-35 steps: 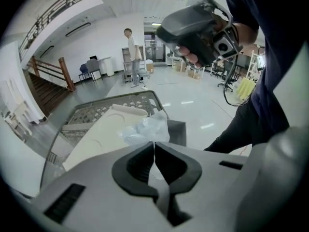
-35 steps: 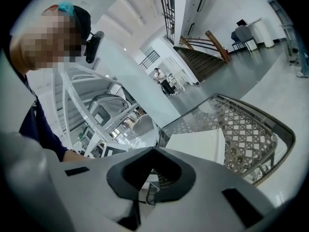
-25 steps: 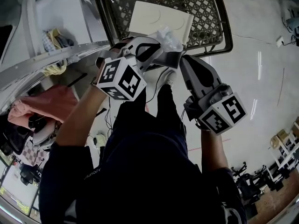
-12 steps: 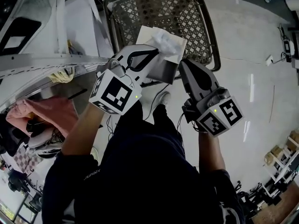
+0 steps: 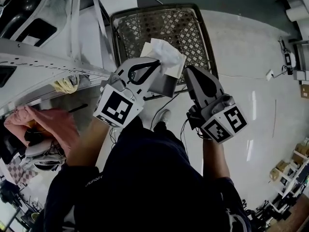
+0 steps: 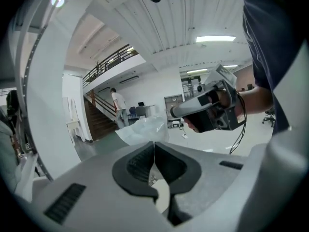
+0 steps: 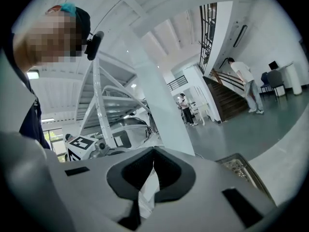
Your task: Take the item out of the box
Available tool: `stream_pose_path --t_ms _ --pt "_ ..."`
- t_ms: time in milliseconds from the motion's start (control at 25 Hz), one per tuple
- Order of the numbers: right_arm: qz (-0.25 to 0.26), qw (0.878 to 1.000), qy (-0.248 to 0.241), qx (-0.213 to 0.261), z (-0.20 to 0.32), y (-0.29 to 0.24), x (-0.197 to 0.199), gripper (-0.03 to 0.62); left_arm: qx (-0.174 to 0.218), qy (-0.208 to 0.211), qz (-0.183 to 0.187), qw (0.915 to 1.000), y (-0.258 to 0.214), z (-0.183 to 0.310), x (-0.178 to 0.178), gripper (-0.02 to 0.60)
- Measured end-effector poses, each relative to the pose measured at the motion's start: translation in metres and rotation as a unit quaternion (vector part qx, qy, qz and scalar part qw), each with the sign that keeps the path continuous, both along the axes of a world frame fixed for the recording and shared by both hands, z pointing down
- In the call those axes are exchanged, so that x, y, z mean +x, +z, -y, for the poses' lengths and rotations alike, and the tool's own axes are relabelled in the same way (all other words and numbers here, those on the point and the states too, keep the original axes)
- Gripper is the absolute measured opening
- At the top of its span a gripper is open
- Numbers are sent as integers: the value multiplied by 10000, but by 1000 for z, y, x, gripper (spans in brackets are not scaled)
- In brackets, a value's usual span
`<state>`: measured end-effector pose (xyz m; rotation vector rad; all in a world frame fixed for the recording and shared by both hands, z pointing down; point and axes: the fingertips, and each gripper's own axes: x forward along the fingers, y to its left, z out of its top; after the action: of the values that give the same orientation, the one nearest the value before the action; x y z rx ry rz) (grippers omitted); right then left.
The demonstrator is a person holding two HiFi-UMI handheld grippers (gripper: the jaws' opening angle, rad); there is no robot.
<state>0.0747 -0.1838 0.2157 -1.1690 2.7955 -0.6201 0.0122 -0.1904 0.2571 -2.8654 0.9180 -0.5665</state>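
Note:
In the head view my left gripper (image 5: 158, 62) is shut on a crumpled clear plastic bag (image 5: 165, 54), held up above the floor. The same bag (image 6: 142, 129) pokes out past the shut jaws in the left gripper view. A small grey box (image 5: 164, 84) hangs between the two grippers, just under the bag. My right gripper (image 5: 189, 72) is shut at the box's right edge, and a thin white strip (image 7: 147, 192) shows in its jaw gap. The inside of the box is hidden.
A dark metal mesh basket (image 5: 145, 23) stands on the pale floor below, with a flat white board (image 5: 146, 50) in it. A white metal frame (image 5: 48, 66) and a pink cloth (image 5: 48, 122) lie at the left. People stand far off by a staircase (image 7: 236, 88).
Both grippers, with the bag and grey box, have come up and away from the basket, which now looks smaller and farther below. The bag sticks out more from the box.

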Motion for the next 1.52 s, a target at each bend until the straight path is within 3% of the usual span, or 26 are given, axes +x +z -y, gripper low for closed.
stream_pose_path --t_ms 400,1520 --pt "-7 9990 -5 449 -9 -38 -3 24 456 -156 -164 9987 -40 -9 -12 11" --pt "-211 9987 -70 461 -34 -40 -20 23 473 -199 -331 9981 -47 -22 -23 11"
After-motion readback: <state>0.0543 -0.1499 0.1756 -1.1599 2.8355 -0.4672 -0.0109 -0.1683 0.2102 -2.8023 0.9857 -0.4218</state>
